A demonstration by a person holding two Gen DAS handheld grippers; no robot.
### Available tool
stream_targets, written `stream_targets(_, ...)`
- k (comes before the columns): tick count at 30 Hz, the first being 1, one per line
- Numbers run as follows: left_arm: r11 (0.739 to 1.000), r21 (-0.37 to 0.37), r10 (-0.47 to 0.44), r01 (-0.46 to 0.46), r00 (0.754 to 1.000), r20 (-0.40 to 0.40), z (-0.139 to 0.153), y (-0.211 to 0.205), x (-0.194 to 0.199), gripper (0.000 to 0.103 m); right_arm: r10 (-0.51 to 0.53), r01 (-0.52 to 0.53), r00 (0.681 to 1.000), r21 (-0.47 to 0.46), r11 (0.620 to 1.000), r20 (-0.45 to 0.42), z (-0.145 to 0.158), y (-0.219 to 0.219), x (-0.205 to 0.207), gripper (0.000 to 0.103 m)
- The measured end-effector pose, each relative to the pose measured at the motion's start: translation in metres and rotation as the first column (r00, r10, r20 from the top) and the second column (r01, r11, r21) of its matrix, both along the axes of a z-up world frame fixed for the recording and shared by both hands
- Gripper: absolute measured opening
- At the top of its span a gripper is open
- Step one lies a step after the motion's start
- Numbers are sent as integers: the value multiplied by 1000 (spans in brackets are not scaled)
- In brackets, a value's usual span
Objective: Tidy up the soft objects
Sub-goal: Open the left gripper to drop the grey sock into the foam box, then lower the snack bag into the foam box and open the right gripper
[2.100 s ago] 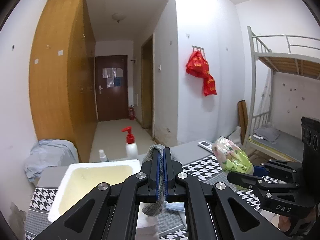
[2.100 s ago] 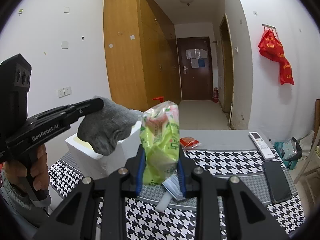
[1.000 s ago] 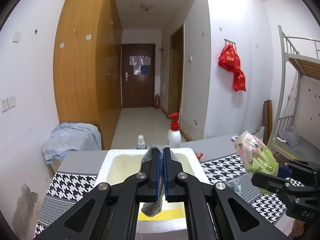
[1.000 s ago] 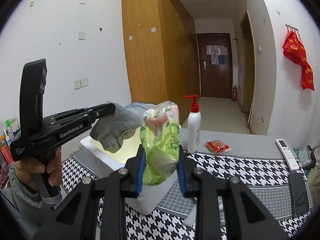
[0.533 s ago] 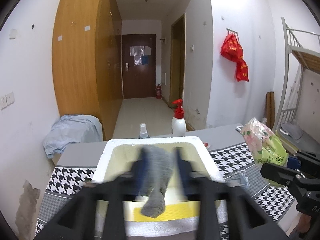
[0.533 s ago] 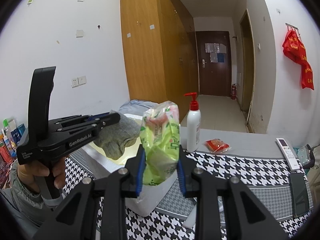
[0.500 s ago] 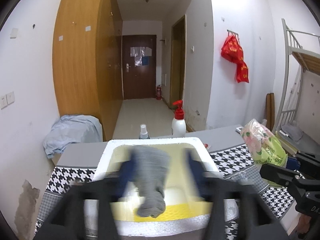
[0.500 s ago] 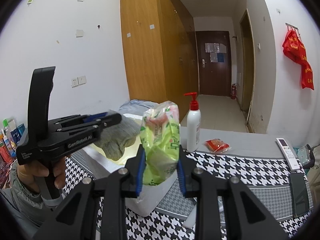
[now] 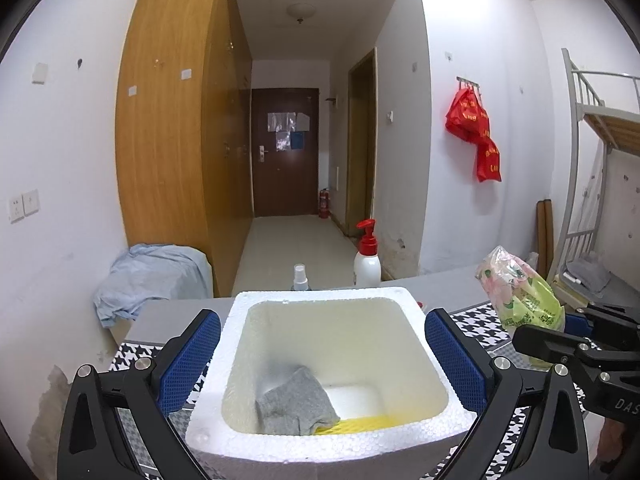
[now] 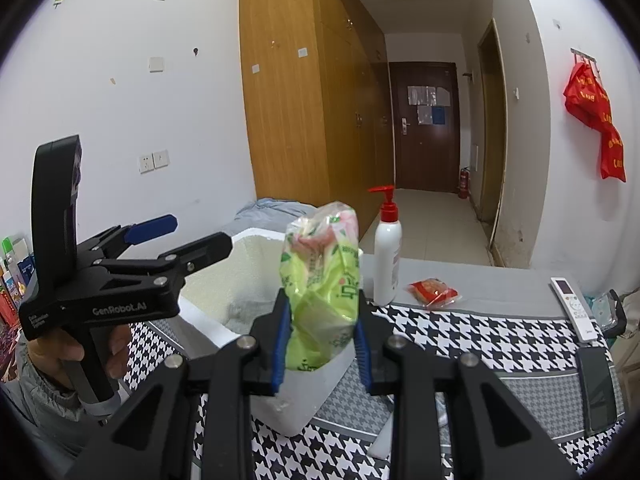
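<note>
A grey sock (image 9: 296, 408) lies crumpled on the floor of the white foam box (image 9: 320, 294), at its near left. My left gripper (image 9: 322, 316) hovers over the box with its jaws opening wide; nothing is held between its blue pads (image 9: 192, 352). The right wrist view shows this left gripper (image 10: 198, 232) empty above the box (image 10: 248, 276), with a person's hand on its handle. My right gripper (image 10: 320, 340) is shut on a green and pink soft packet (image 10: 322, 280), held upright just right of the box. That packet (image 9: 520, 296) also shows at the right of the left wrist view.
Behind the box stand a white pump bottle (image 9: 367, 256) with a red top and a small spray bottle (image 9: 301, 276). A red snack packet (image 10: 432, 292), a remote (image 10: 572, 308) and a phone (image 10: 598, 388) lie on the houndstooth tablecloth (image 10: 460, 336). A blue cloth heap (image 9: 148, 280) sits left.
The left jaws went from shut on the grey sock to wide apart, and the sock dropped into the foam box. The right gripper kept still with the packet.
</note>
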State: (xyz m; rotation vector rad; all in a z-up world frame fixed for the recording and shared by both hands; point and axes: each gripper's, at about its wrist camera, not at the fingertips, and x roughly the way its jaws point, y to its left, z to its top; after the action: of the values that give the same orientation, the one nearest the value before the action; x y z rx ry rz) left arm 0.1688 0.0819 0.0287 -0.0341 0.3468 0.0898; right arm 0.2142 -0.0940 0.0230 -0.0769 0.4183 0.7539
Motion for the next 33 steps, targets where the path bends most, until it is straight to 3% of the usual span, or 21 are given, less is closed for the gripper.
stream_targets(33, 990, 31, 137, -140, 987, 82, 4, 43, -52, 102, 91, -92, 996, -4, 996, -19, -2, 44, 7, 33)
